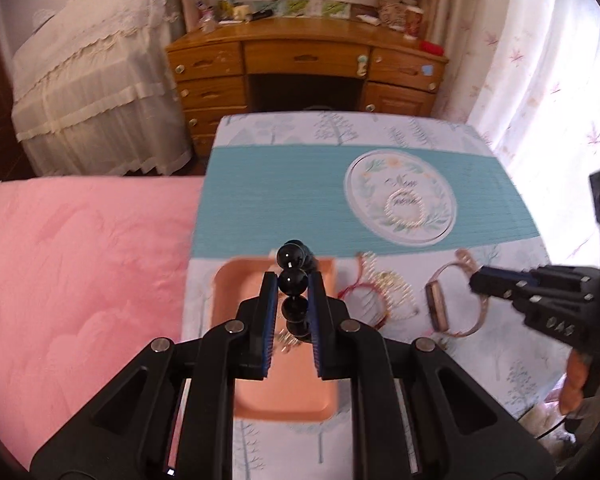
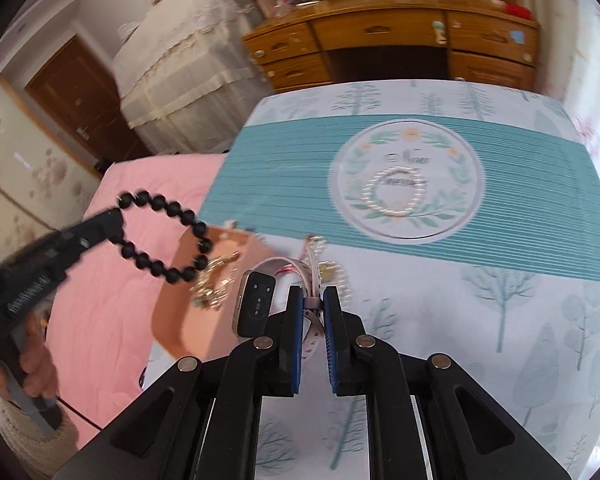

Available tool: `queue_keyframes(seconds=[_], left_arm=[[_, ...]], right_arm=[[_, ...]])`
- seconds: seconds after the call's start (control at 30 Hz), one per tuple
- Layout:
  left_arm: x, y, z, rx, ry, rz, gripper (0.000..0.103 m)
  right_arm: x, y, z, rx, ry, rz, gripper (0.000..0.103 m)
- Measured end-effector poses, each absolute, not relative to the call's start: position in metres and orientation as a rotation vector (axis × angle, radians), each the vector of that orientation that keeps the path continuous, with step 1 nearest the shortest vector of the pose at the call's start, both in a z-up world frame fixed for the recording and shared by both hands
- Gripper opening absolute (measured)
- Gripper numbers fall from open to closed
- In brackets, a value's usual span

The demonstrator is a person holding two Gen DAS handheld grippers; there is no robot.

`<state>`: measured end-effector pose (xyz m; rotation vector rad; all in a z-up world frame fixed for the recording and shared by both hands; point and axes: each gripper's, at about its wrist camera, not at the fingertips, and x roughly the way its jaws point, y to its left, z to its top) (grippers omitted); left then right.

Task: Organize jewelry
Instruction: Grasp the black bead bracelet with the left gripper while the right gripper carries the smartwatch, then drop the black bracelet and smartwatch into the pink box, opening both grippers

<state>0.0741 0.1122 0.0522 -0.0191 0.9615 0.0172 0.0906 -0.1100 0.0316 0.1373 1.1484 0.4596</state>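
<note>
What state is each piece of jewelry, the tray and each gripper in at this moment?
Left gripper: shut on black bead bracelet, lifted.
Right gripper: shut on watch strap, lifted.
Pink tray: on the table, holding a gold piece.
Pearl bracelet: lying flat on the table.
Red cord bracelet: lying on the table.

Each camera sits just behind its own hand-held gripper and looks steeply down along the two fingers. The left view (image 1: 293,280) hangs close over the peach tray (image 1: 236,292); the right view (image 2: 313,300) hangs close over the tree-printed cloth (image 2: 500,300). Both face the wooden dresser (image 1: 304,68) and share the teal mat (image 1: 268,196), the pearl ring (image 2: 394,192) and the pink bed (image 2: 140,208). Each sees the other gripper at its edge.
</note>
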Motion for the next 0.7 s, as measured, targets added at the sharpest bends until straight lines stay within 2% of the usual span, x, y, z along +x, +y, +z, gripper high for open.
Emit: queue_keyframes(seconds=[0.3, 0.5, 0.53, 0.63, 0.7], left_arm=[[0.038, 0.136, -0.039, -0.123, 1.095, 0.03, 0.012], [0.026, 0.143, -0.074, -0.289, 1.136, -0.027, 0.014], [0.024, 0.145, -0.077, -0.316, 1.143, -0.028, 0.018], [0.02, 0.151, -0.081, -0.382, 1.149, -0.01, 0.041], [0.017, 0.154, -0.078, -0.398, 1.131, 0.01, 0.042]], right_arm=[[0.082, -0.047, 0.027, 0.081, 1.174, 0.542, 0.01], [0.098, -0.004, 0.019, 0.086, 1.183, 0.594, 0.01], [0.101, 0.008, 0.016, 0.08, 1.183, 0.604, 0.01], [0.109, 0.029, 0.008, 0.079, 1.191, 0.629, 0.01], [0.114, 0.047, 0.001, 0.069, 1.198, 0.633, 0.01]])
